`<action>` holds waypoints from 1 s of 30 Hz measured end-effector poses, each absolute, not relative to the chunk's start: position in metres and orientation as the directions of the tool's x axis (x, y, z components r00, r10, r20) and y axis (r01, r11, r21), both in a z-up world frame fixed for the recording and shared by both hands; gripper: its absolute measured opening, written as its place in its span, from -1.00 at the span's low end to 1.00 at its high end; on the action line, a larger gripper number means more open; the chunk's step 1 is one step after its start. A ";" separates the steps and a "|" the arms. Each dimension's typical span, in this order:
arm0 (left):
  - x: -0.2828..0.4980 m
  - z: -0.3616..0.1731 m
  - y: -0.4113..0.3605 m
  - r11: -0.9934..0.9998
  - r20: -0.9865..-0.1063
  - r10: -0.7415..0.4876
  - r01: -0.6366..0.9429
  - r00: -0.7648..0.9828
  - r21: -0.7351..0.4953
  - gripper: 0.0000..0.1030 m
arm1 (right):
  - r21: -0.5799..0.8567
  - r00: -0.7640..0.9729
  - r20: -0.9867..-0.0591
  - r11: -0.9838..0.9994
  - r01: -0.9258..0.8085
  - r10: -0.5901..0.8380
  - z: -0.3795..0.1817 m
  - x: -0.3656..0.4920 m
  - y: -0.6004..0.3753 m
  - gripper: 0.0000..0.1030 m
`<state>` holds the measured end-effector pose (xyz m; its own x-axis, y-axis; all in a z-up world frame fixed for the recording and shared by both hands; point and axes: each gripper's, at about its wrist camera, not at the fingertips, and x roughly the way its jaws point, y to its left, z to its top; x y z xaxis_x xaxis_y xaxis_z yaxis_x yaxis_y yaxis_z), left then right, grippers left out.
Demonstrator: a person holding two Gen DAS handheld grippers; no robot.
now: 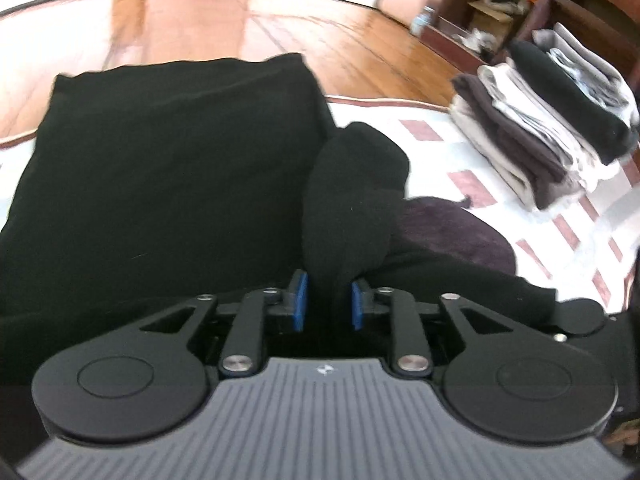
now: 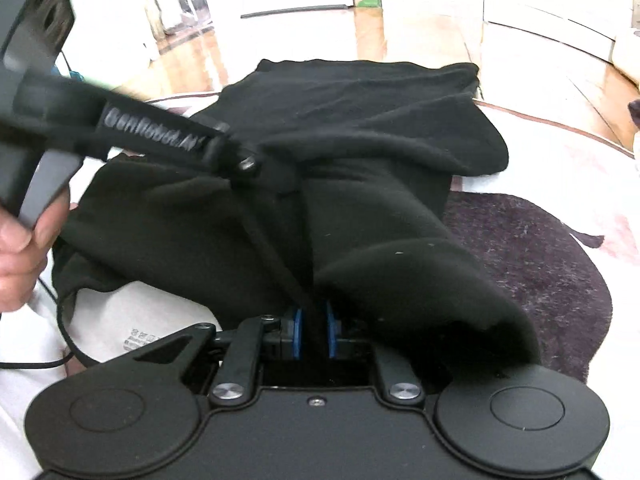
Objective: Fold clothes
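Observation:
A black fleece garment (image 1: 160, 168) lies spread on a white patterned bedspread (image 1: 440, 144). My left gripper (image 1: 327, 300) is shut on a bunched fold of the black garment that rises between its blue pads (image 1: 300, 300). My right gripper (image 2: 314, 334) is shut on another edge of the same garment (image 2: 360, 152), with cloth draped over its right side. In the right wrist view the left gripper (image 2: 276, 176) reaches in from the upper left, its tips buried in the cloth, held by a hand (image 2: 20, 248).
A stack of folded clothes (image 1: 552, 128) sits at the right on the bed. A dark purple garment (image 2: 528, 272) lies under the black one. A wooden floor (image 1: 240, 24) and a shelf (image 1: 500, 8) lie beyond the bed. A black cable (image 2: 36, 364) runs at left.

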<state>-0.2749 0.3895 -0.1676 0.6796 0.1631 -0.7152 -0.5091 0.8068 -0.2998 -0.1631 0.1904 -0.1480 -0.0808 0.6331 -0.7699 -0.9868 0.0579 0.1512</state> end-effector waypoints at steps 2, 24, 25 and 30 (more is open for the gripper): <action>-0.281 -0.170 0.399 0.770 -0.707 0.163 -0.537 0.688 -0.345 -0.52 | 0.147 -0.066 -0.780 0.081 -0.986 0.622 -0.146 -0.162 0.190 -0.82; -0.334 -0.184 0.449 0.605 -0.665 0.082 -0.567 0.743 -0.559 -0.79 | 0.384 -0.137 -0.689 0.198 -0.902 0.711 -0.105 -0.132 0.191 0.38; -0.332 -0.182 0.447 0.626 -0.678 0.086 -0.569 0.730 -0.533 -0.79 | 0.369 -0.135 -0.698 0.191 -0.909 0.704 -0.108 -0.135 0.203 0.40; -0.343 -0.176 0.456 0.631 -0.696 0.129 -0.600 0.706 -0.492 -0.79 | 0.389 -0.100 -0.727 0.289 -0.875 0.679 -0.134 -0.134 0.266 0.35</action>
<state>-0.3427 0.4557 -0.1759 0.7062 0.1286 -0.6962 -0.5999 0.6310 -0.4920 -0.1344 0.2659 -0.1341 -0.0998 0.6789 -0.7274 -0.8747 0.2886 0.3894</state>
